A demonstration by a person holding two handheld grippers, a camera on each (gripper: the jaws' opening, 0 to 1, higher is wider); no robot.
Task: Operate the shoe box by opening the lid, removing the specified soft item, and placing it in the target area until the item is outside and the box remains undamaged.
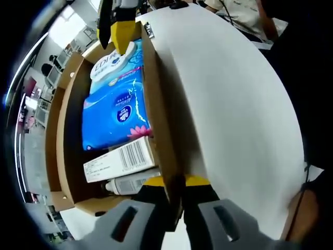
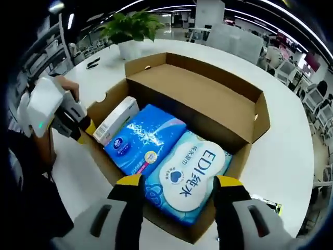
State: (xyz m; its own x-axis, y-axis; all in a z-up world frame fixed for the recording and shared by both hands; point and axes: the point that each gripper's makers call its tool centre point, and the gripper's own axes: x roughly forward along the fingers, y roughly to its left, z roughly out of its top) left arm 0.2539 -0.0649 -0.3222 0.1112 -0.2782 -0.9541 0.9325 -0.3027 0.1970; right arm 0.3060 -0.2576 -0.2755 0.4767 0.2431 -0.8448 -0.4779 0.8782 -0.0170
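Observation:
The brown shoe box (image 2: pixel 208 99) stands open on the white table, its lid folded back. Inside lie a white-and-blue wipes pack marked EDI (image 2: pixel 190 174), a blue soft pack (image 2: pixel 140 138) and a white barcoded carton (image 2: pixel 117 120). My right gripper (image 2: pixel 179 182) is open, its yellow tips on either side of the near end of the EDI pack. In the left gripper view, my left gripper (image 1: pixel 175 182) is shut on the box's side wall (image 1: pixel 156 104), and the right gripper (image 1: pixel 119 36) hangs over the EDI pack (image 1: pixel 112 65). The left gripper (image 2: pixel 86 130) grips the box's left corner.
A potted plant (image 2: pixel 130 28) and a small black object (image 2: pixel 93 63) sit at the table's far side. The table (image 1: pixel 234 104) is bare to the right of the box. A white tube (image 1: pixel 130 183) lies beside the carton (image 1: pixel 119 159). A person (image 1: pixel 244 15) sits beyond.

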